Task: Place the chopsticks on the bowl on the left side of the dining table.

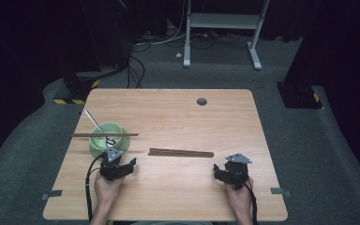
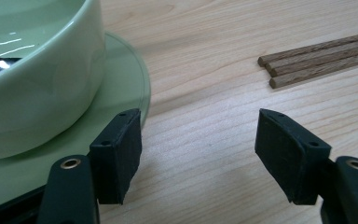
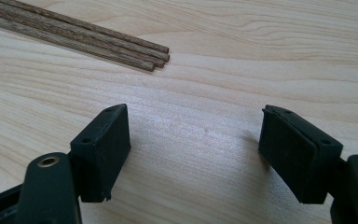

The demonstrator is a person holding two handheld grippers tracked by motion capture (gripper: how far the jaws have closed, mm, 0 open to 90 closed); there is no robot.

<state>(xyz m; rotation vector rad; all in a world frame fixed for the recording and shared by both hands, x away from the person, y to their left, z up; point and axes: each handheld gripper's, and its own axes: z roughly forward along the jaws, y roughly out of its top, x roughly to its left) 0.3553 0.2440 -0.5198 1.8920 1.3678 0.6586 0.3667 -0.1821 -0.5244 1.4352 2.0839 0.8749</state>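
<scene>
High view: brown wooden chopsticks bundled, lying flat.

Lab recording bay, bare wooden table on grey carpet, black curtains behind, loose cables, white equipment stand, hazard-taped bases.

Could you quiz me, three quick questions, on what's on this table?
1. True or false: the left gripper holds something.
2. Where do the loose chopsticks lie: A in the bowl, B on the bare table between the grippers, C on the floor?
3. What lies across the rim of the green bowl?

Key: 1 false, its jaws stand open and empty. 2 B. 3 A pair of chopsticks; a metal spoon leans inside.
</scene>
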